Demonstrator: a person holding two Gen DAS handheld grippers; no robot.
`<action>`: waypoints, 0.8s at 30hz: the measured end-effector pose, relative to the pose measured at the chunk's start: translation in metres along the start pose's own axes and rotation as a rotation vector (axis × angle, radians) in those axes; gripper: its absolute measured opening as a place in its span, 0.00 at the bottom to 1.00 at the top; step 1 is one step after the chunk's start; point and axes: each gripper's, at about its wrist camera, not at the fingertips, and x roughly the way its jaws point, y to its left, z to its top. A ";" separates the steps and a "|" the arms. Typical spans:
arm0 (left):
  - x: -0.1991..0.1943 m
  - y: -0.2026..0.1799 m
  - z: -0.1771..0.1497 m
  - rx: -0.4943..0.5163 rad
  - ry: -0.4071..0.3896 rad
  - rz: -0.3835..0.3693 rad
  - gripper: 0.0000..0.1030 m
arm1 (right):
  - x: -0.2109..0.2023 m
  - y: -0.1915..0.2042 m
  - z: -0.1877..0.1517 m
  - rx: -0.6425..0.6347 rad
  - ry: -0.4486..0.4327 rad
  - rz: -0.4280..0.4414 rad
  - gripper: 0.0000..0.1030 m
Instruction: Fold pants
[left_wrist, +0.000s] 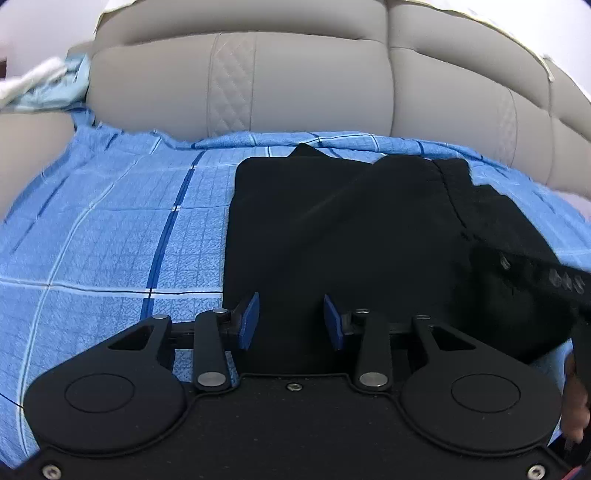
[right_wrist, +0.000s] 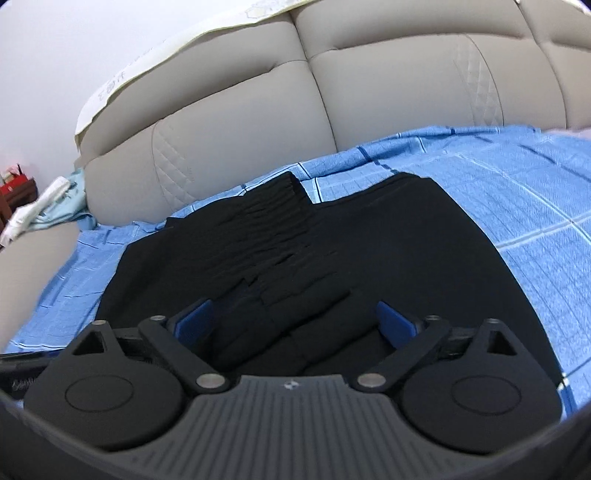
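Black pants (left_wrist: 332, 236) lie folded into a compact pile on a blue checked sheet (left_wrist: 110, 229). My left gripper (left_wrist: 291, 319) is open just above the pile's near edge, with nothing between its blue pads (left_wrist: 248, 321). In the right wrist view the pants (right_wrist: 332, 251) show their gathered waistband on top. My right gripper (right_wrist: 295, 321) is open wide over the near edge of the pile, empty. The right gripper's black body also shows at the right edge of the left wrist view (left_wrist: 535, 273).
A grey padded headboard (left_wrist: 295, 85) rises behind the bed. A light blue cloth with a white item (right_wrist: 48, 206) lies at the far left by the headboard. A red box (right_wrist: 14, 182) sits on a side table at the left edge.
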 end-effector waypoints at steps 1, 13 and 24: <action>0.000 -0.001 -0.001 0.010 -0.004 0.004 0.36 | 0.003 0.001 0.001 0.003 -0.008 -0.006 0.94; -0.001 -0.010 -0.001 0.018 -0.003 -0.012 0.38 | -0.007 -0.008 0.002 0.093 -0.036 -0.083 0.71; -0.012 -0.007 0.005 -0.031 0.002 -0.057 0.34 | 0.004 0.001 0.012 0.127 -0.037 -0.059 0.25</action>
